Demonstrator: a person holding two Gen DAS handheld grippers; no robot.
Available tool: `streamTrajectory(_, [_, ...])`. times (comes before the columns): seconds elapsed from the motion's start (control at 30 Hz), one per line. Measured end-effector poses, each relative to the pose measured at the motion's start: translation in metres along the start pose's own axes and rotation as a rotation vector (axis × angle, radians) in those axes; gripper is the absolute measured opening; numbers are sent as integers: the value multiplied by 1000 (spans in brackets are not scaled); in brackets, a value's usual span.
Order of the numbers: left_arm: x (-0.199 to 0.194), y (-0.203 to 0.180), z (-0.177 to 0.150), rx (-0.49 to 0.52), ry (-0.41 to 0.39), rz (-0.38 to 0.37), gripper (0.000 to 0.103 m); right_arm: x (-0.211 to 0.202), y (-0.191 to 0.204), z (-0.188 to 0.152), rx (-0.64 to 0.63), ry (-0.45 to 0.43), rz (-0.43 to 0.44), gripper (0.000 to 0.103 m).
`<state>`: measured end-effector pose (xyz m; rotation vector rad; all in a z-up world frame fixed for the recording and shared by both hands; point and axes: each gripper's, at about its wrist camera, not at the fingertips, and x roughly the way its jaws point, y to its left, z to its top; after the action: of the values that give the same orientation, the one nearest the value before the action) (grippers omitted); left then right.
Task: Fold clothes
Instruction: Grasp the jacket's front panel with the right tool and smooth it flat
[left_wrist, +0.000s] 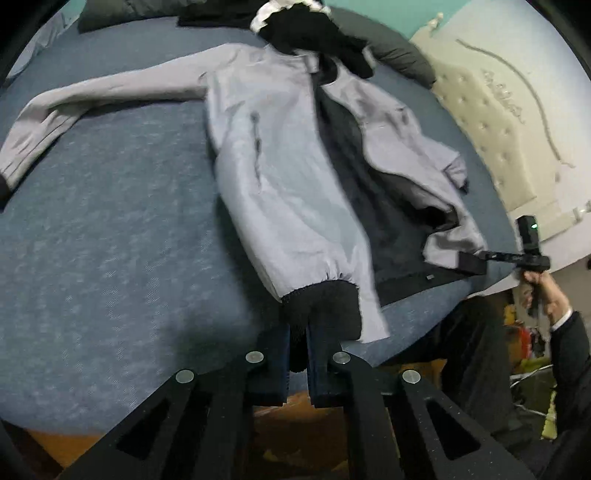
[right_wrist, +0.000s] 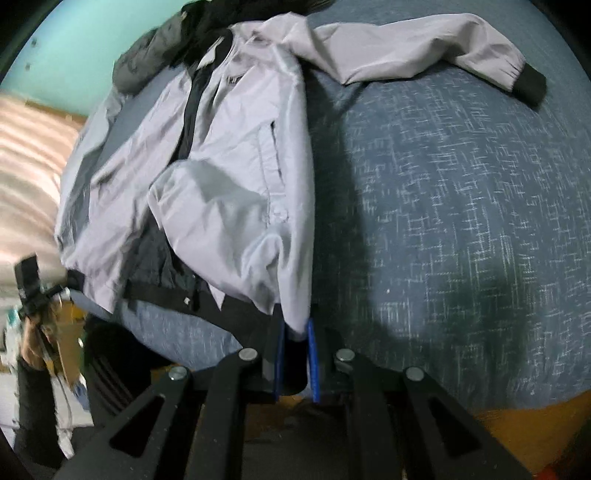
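Lying open-fronted on the blue bed (left_wrist: 110, 221), the grey jacket (left_wrist: 280, 177) has one sleeve stretched out sideways. Its black hem rib (left_wrist: 325, 302) is pinched in the left tongs (left_wrist: 298, 354), and the right tongs (right_wrist: 295, 350) are clamped on the hem corner of the other front panel. To fold well, I would lift both corners evenly, keep the hem taut, and carry it toward the collar without dragging the sleeve.
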<state>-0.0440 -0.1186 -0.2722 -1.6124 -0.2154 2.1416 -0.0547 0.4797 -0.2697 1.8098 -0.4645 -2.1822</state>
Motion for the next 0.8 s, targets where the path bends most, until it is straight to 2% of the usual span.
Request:
streamTrajectory(0.13, [25,15,-2,-67,45,15,8,7,-2,4,23,7,-84,20])
streamTrajectory(0.2, [39,18,-2,-90,72,24,9,3,-5,8,52,-20,-141,32])
streamTrajectory(0.23, [41,19,-2,-95,74,20,12,-4,-3,10,50,-44,-146,39])
streamTrajectory(0.3, [41,20,0,-103,68,15,24,-19,3,14,45,-93,-154,41])
streamTrajectory(0.33, [41,21,3,-106,60,15,34,-27,9,17,25,-121,-159,41])
streamTrajectory(0.37, [40,21,5,-109,51,14,39,-32,13,20,10,-140,-148,41])
streamTrajectory(0.43, [38,23,9,-117,36,15,42,-39,29,29,-11,-178,-89,42])
streamTrajectory(0.53, [32,24,14,-127,8,31,52,-27,57,43,-34,-182,-7,46])
streamTrajectory(0.67, [27,24,17,-130,-21,48,52,9,110,62,-93,-157,77,46])
streamTrajectory(0.8, [20,28,16,-132,-40,55,52,67,166,79,-132,-72,141,48])
